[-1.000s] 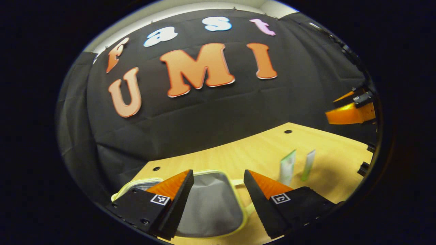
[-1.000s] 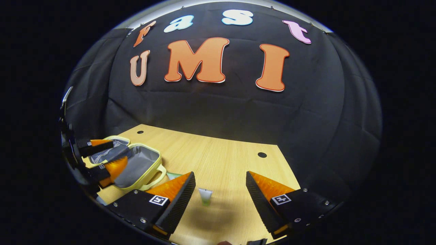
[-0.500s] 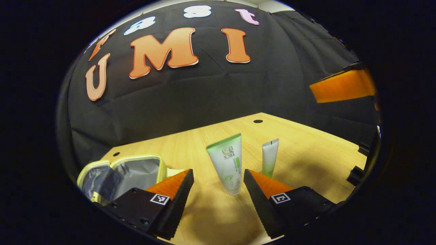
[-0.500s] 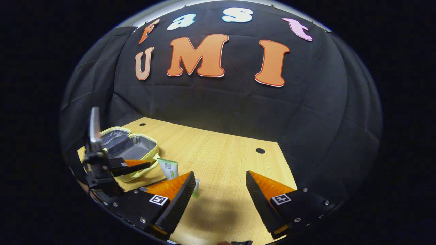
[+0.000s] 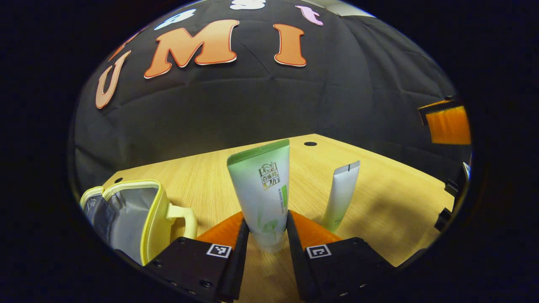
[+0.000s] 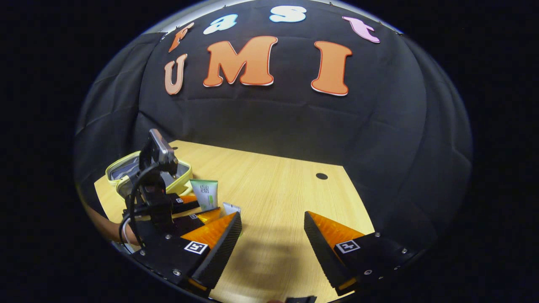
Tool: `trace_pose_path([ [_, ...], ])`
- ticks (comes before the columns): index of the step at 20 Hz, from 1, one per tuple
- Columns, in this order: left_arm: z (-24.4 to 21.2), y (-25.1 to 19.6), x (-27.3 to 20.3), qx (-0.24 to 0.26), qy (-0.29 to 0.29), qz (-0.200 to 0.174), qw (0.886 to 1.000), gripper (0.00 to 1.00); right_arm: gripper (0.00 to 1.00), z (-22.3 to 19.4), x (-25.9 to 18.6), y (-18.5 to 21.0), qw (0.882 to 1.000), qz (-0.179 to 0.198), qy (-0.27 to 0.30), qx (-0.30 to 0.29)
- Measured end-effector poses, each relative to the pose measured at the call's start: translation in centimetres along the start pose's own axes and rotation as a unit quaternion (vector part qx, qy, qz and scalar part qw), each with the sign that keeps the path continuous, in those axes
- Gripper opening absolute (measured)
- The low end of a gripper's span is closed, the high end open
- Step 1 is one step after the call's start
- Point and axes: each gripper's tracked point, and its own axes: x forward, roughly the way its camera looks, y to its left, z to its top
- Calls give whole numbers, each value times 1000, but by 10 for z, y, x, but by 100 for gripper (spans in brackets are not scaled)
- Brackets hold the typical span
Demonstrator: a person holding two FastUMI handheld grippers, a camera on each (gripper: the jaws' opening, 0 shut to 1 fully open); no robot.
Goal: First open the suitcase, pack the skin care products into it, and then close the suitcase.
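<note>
Standing: two tubes (image 5: 263,189) (image 5: 342,194); one open suitcase (image 5: 126,214).

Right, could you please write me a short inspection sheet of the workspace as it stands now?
Surface: light wooden table with small round holes.
Job's things: yellow-trimmed suitcase lies open, grey lining showing; large green-topped tube stands upright on its cap; smaller white tube stands apart beside it, untouched.
Clutter: nothing seen.
Grippers: left tool has both fingers pressed on the large tube's lower end; right tool is open over bare table, holding nothing.
Cables: a dark cable loops along the left tool's body in the right gripper view.
Surroundings: black cloth wall behind the table.
</note>
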Motion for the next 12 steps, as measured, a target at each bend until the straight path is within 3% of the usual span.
trace_pose_path([
  [2,0,5,-7,0,8,7,1000,49,95,-8,9,6,1000,13,14,-1],
  [3,5,7,-11,-2,10,8,1000,45,95,-12,12,8,1000,18,24,-7],
  [12,67,48,-82,-16,-4,61,998,44,93,-37,58,51,991,107,75,-31],
])
